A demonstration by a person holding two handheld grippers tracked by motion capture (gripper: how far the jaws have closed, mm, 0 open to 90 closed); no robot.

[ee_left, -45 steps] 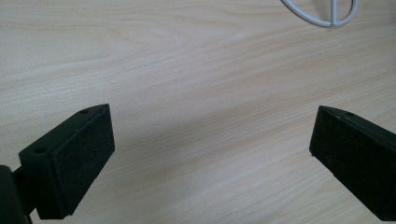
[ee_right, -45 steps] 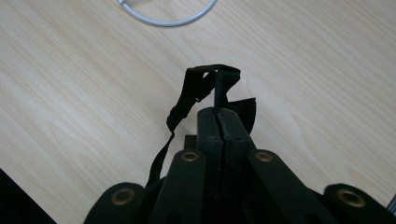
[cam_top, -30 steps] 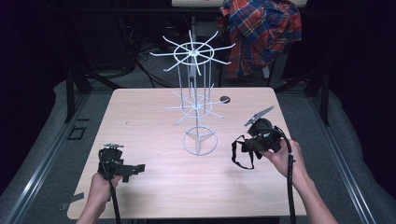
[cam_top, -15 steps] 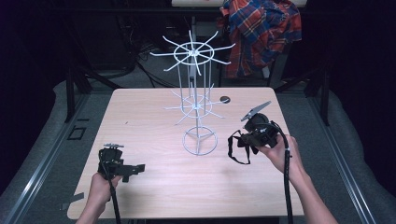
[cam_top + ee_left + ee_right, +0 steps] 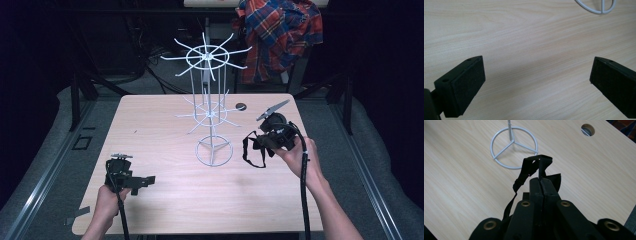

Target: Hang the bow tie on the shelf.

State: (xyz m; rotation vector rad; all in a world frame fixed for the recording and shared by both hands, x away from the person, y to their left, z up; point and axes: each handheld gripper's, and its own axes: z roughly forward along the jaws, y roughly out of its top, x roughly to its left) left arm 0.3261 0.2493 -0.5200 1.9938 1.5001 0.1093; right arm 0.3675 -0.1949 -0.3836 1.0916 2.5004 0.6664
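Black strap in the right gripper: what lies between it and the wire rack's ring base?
Only bare wooden table. In the right gripper view, the black strap hangs just short of the ring base.

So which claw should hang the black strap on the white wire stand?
The right claw, probably. Its jaws are shut on the black strap, close beside the white wire stand. The left claw is open, holding nothing, farther from the stand.

The left gripper (image 5: pixel 536 82) hangs with jaws wide apart over the wooden table (image 5: pixel 524 37); a white wire ring (image 5: pixel 596 8) sits at the top edge.
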